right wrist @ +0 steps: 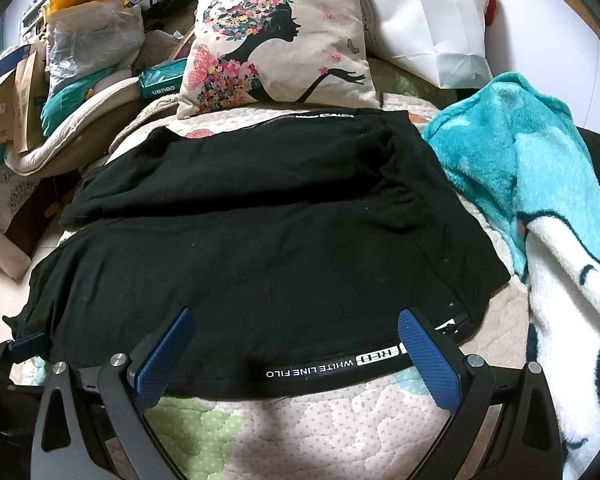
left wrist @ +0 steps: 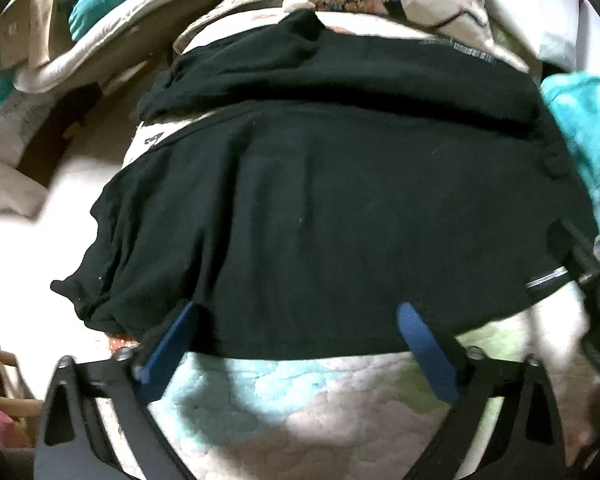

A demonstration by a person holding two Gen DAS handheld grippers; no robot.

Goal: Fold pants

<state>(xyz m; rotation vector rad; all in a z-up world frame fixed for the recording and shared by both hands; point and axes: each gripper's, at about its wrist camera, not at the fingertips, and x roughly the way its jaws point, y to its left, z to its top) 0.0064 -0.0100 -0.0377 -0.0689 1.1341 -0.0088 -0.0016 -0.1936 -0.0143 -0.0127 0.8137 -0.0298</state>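
A: Two tools, both spread wide, nothing clamped?
B: Yes. Black pants lie flat across the quilted bed cover, far portion doubled over.
A: Left tool?
B: Fingers straddle the near hem at the pants' left end, cloth between them, no visible pinch.
A: Right tool?
B: Fingers bracket the lettered waistband at the near edge. Pillow beyond, teal blanket alongside.

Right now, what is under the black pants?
The pants lie on a quilt with pink and green patches. Whatever else lies beneath is covered.
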